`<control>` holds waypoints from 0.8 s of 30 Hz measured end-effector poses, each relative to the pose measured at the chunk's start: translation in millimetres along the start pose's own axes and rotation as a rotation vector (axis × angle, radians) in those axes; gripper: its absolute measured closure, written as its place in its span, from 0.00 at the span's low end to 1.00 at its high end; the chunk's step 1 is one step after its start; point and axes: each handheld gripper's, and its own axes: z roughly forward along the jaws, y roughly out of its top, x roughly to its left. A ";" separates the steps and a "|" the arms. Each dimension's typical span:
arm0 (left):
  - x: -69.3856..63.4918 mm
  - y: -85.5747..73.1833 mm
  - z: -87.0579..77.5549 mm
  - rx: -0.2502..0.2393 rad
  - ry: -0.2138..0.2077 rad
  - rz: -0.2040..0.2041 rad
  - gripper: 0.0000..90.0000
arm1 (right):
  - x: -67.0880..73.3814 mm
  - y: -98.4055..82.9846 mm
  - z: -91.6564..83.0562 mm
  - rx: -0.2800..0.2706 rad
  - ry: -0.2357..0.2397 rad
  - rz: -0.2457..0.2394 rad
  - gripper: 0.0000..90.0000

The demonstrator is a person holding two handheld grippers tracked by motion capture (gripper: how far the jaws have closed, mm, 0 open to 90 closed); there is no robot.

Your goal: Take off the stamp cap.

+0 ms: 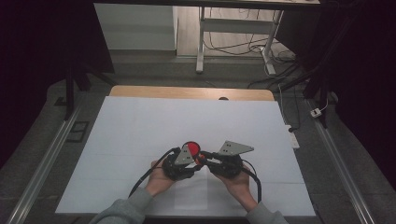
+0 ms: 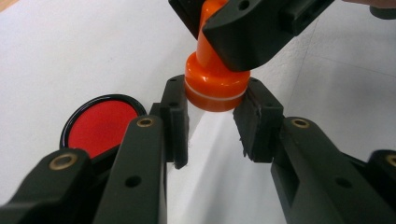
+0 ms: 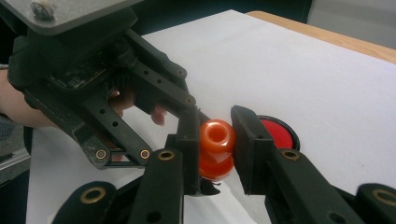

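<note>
White sheet (image 1: 140, 140) covers wooden table (image 1: 140, 91) — cables (image 1: 243, 46) on floor beyond.

— Can any text, label, brand, number or sign be read?

— None can be read in any of the three views.
</note>
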 end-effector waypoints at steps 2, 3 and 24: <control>-0.3 0.1 -0.3 0.000 0.000 0.001 0.73 | 0.0 0.3 -0.2 0.001 0.002 -0.001 0.80; -0.5 0.3 -0.6 0.000 0.002 0.003 0.73 | -0.1 0.3 -0.3 0.000 0.003 0.001 0.80; 5.3 -2.4 -14.8 -0.014 0.031 -0.012 0.73 | -11.2 8.3 -21.4 -0.073 -0.034 0.013 0.80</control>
